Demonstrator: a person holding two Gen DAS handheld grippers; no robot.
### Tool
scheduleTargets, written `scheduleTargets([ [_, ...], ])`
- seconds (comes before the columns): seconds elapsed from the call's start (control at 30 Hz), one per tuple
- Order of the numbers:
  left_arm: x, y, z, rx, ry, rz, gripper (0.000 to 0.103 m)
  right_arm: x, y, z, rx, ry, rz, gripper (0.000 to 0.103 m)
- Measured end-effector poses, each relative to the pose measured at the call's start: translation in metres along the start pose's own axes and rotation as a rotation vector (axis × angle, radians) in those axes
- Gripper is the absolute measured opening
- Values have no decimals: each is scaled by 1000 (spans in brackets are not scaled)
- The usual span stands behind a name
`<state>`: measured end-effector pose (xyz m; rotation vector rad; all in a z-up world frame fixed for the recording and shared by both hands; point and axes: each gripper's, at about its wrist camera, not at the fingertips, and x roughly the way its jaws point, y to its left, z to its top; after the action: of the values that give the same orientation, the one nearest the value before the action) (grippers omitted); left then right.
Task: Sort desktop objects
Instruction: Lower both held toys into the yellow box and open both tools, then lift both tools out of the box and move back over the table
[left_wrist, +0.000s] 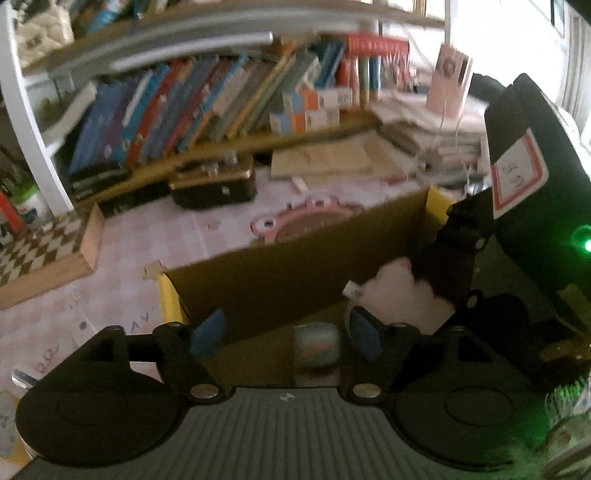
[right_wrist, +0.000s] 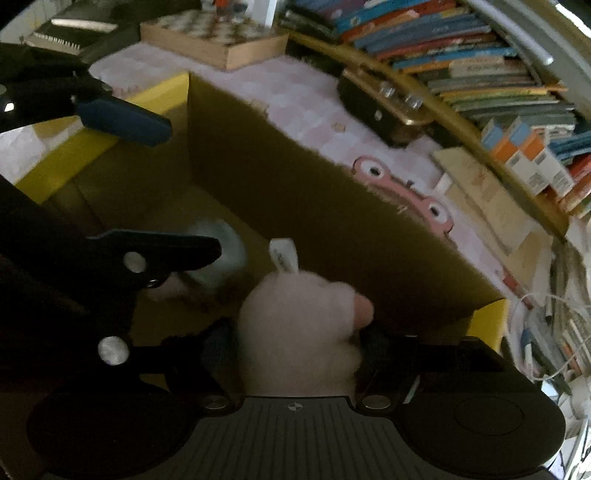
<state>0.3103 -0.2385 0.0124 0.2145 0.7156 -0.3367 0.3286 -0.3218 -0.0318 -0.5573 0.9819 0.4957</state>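
Both claws hang over the open box (left_wrist: 295, 258). The left claw (left_wrist: 284, 332) is spread wide above a roll (left_wrist: 317, 345) on the box floor, gripping nothing. The right claw (right_wrist: 295, 345) has the fluffy toy (right_wrist: 299, 332) between its loose pads, close to the far wall.

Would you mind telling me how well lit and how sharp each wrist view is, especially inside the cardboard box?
Left wrist view: motion blur smears the books, the window at top right is blown out, and a green light flares at the right edge. Right wrist view: the cardboard box interior lies in deep shadow, the white plush toy is soft and blurred, and the fisheye bends the shelf.
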Motion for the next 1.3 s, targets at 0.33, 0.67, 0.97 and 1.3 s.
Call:
scheduleTargets([
  [0.33, -68, 13, -5, -154, -192, 20, 92, -68, -17, -26, 298, -267, 35, 86],
  [0.67, -124, 19, -38, -205, -281, 61, 100, -124, 5, -67, 469, -463, -99, 86],
  [0.97, -160, 27, -80, -204, -329, 123, 103, -152, 45, -92, 604, -527, -204, 86],
  [1.3, -183, 49, -126, -198, -276, 61, 103, -161, 110, -105, 719, -509, -275, 86],
])
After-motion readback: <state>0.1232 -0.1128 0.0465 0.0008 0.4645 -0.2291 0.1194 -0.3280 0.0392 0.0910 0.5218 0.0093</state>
